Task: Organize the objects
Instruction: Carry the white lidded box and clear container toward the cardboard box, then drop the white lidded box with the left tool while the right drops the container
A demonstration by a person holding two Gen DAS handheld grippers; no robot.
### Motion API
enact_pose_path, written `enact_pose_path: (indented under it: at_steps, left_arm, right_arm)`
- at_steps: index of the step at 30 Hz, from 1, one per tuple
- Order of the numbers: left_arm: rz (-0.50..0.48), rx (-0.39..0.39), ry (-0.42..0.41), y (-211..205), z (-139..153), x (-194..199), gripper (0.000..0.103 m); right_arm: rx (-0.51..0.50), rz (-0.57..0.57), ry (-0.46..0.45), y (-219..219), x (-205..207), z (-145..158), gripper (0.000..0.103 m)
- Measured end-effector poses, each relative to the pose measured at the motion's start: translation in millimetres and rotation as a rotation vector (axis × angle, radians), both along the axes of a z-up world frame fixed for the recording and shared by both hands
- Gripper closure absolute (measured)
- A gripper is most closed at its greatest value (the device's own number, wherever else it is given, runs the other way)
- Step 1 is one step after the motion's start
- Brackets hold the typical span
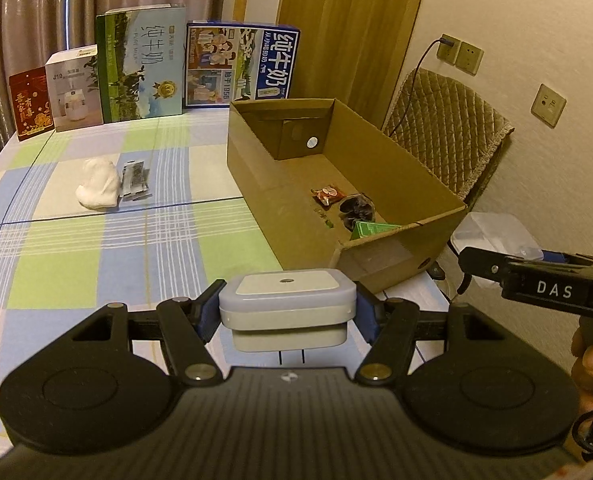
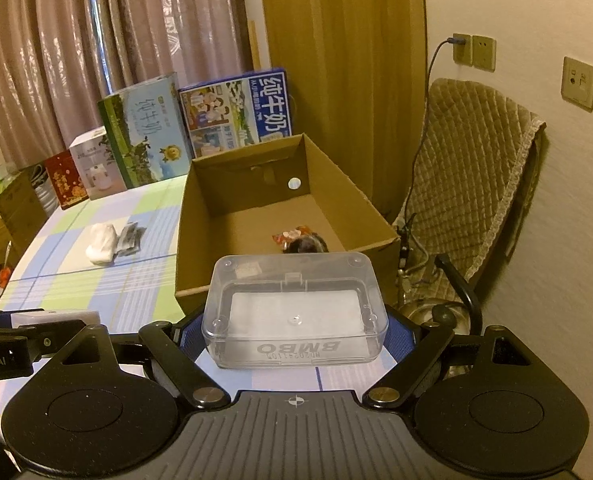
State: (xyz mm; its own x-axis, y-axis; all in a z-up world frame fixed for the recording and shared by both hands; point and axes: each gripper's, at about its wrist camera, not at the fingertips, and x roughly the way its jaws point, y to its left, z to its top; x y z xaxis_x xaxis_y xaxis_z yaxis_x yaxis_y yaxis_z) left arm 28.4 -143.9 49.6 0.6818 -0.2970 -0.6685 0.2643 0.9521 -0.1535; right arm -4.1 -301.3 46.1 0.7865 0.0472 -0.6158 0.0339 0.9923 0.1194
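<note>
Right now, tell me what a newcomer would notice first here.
Both grippers are loaded: the left gripper clamps a white square gadget, the right gripper a clear plastic box. Ahead on the checked tablecloth sits an open cardboard box with a few small things inside, and tall milk cartons stand behind.
</note>
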Motion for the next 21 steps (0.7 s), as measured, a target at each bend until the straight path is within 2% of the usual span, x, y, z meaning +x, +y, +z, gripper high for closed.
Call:
enact_pose_path:
  at_steps: [15, 21]
  left_arm:
    - [-0.025, 0.005, -0.001, -11, 1, 9, 0.042]
    - [-0.037, 0.002, -0.013, -20, 5, 22, 0.042]
  right_arm:
    - [0.007, 0.001, 0.005, -6, 6, -3, 0.02]
    - [-0.005, 0.017, -0.006, -10, 20, 3, 0.02]
